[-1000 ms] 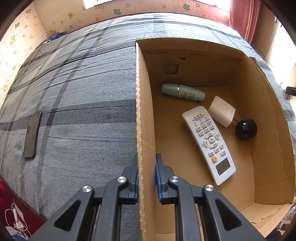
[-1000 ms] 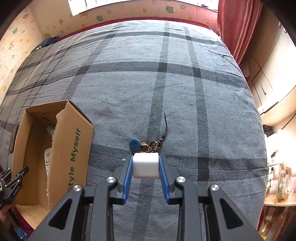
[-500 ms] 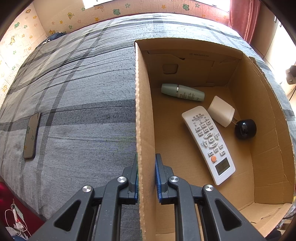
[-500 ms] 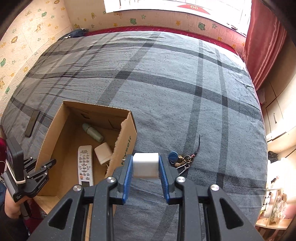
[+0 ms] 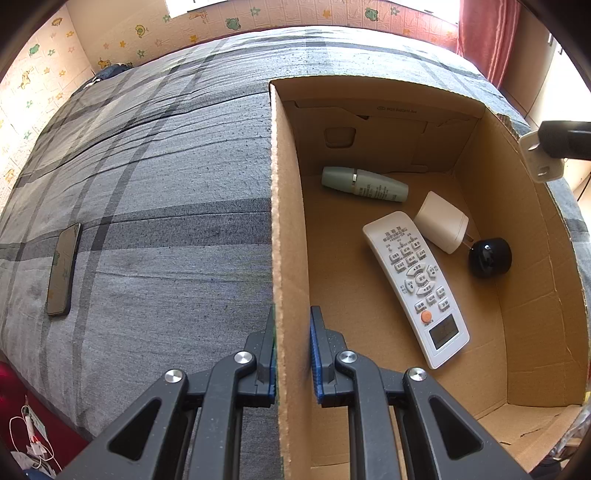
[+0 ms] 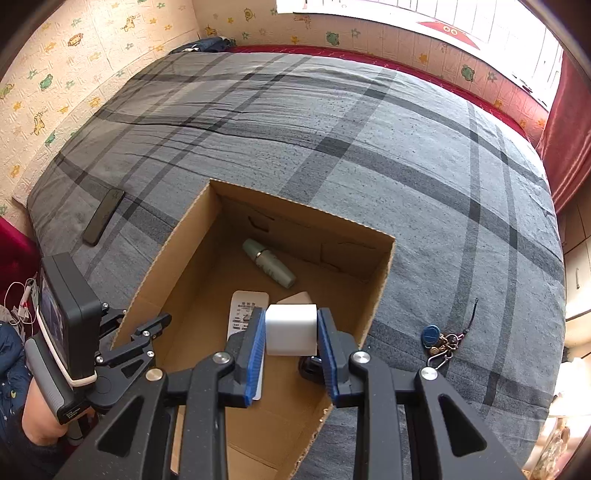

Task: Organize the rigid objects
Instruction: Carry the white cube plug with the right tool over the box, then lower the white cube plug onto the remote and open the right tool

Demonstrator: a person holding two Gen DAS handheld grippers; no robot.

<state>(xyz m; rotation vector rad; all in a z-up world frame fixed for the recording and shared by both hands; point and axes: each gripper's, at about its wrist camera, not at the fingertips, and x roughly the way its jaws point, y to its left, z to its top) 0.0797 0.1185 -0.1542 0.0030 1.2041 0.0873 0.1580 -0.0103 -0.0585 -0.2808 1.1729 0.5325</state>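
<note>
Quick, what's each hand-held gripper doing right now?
Left hand-held gripper: shut on the box wall.
Right hand-held gripper: shut on a white charger.

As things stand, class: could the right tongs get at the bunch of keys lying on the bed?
Probably not yet. The right tongs are shut on a white charger block over the cardboard box. The keys lie unobstructed on the bedspread beside it.

Grey plaid bed point(image 6: 369, 140), cartoon-animal wallpaper point(image 6: 74, 74), red curtain point(image 6: 565, 129), bright window point(image 6: 406, 14).
</note>
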